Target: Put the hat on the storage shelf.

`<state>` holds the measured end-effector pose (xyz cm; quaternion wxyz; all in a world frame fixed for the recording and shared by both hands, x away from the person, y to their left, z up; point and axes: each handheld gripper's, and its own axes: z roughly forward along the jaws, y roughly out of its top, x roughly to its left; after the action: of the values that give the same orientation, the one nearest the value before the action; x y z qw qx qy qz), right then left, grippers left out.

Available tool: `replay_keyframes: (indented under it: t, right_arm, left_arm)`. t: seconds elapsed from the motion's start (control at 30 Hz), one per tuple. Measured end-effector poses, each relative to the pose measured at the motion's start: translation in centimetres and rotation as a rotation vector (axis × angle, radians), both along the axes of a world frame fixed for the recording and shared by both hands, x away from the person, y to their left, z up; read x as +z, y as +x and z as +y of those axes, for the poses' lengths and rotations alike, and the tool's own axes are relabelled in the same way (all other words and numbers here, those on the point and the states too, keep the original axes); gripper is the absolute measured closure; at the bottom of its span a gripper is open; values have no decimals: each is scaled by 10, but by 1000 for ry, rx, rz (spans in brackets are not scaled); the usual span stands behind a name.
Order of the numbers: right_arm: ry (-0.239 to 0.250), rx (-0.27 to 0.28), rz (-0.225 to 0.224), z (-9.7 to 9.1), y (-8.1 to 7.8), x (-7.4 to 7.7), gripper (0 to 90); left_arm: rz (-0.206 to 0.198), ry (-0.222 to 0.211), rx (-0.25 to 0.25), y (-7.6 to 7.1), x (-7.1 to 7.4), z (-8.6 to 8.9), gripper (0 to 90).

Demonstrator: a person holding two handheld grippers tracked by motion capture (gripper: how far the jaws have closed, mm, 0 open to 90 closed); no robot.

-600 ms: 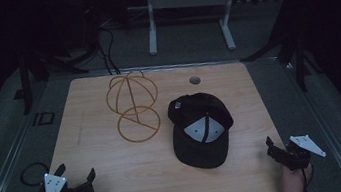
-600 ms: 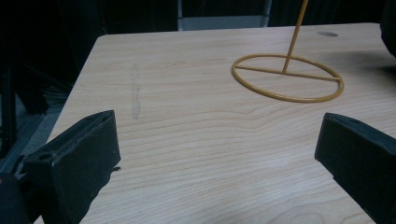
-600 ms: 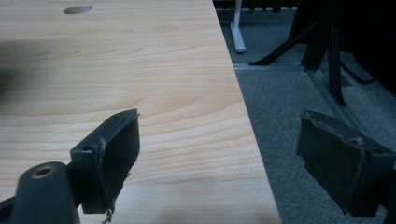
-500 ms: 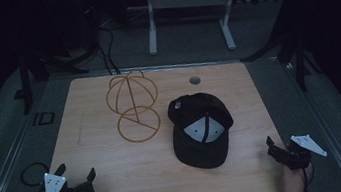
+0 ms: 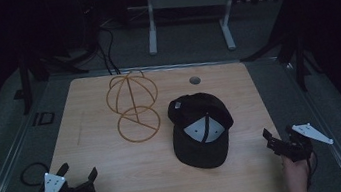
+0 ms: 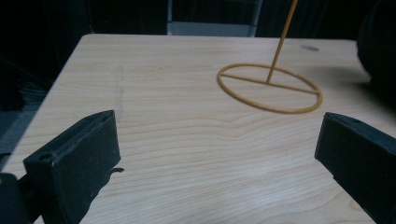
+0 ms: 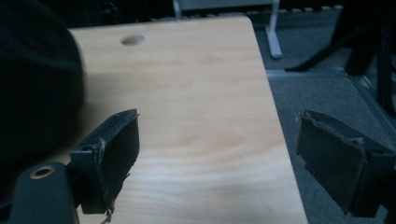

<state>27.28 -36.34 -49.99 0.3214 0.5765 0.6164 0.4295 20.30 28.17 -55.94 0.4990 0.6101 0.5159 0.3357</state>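
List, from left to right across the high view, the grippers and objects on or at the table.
Left gripper → yellow wire hat stand → black baseball cap → right gripper.

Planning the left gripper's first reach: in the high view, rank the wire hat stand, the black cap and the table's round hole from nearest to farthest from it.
From the left gripper, at the table's near left corner:
1. Wire hat stand, ahead and slightly right, left of centre.
2. Black cap, right of the stand, near the middle.
3. Round hole, by the far edge, beyond the cap.
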Motion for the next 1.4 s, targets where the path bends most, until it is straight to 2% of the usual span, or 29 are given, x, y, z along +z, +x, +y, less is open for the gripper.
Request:
replay_keyframes:
  t: [0.07,0.13,0.17,0.23,0.3,0.43,0.5,0.63,0.73,0.87,0.97,1.07,1.17,1.3,1.4]
  right_arm:
    - [7,18,-17,4,0,11,132]
    - [15,46,-20,8,2,22,131]
    - [15,62,-26,11,2,27,131]
    - [8,96,-37,15,5,37,130]
    - [4,131,-50,20,8,47,129]
    - [-14,201,-53,32,16,67,125]
    - [-27,237,-46,39,20,75,124]
    - [-46,299,-28,54,30,89,125]
    - [-67,339,-31,68,39,95,113]
    - [-108,369,-7,89,52,95,132]
    - [-110,402,18,103,62,91,150]
    - [-107,422,45,116,73,87,152]
    - [-144,429,78,129,82,78,157]
    - [-226,413,143,141,93,63,224]
    - [-274,389,175,145,100,52,341]
  left_arm:
    - [6,8,-10,0,0,-1,5]
    - [14,49,-1,0,-1,-3,5]
    - [15,50,-2,1,-1,-3,5]
    - [17,31,10,1,-1,-3,5]
    - [21,-5,9,1,-1,-1,5]
    - [61,-55,5,1,1,1,5]
    - [71,-34,19,0,2,0,5]
    - [88,-16,-11,1,2,-4,5]
    - [95,21,-13,1,3,-9,5]
    - [103,66,-22,0,3,-12,5]
    - [103,88,-21,0,4,-13,5]
    - [105,91,-23,0,3,-14,5]
    - [102,98,-23,0,3,-14,5]
    - [99,92,-23,0,4,-13,5]
    - [100,92,-27,0,4,-13,5]
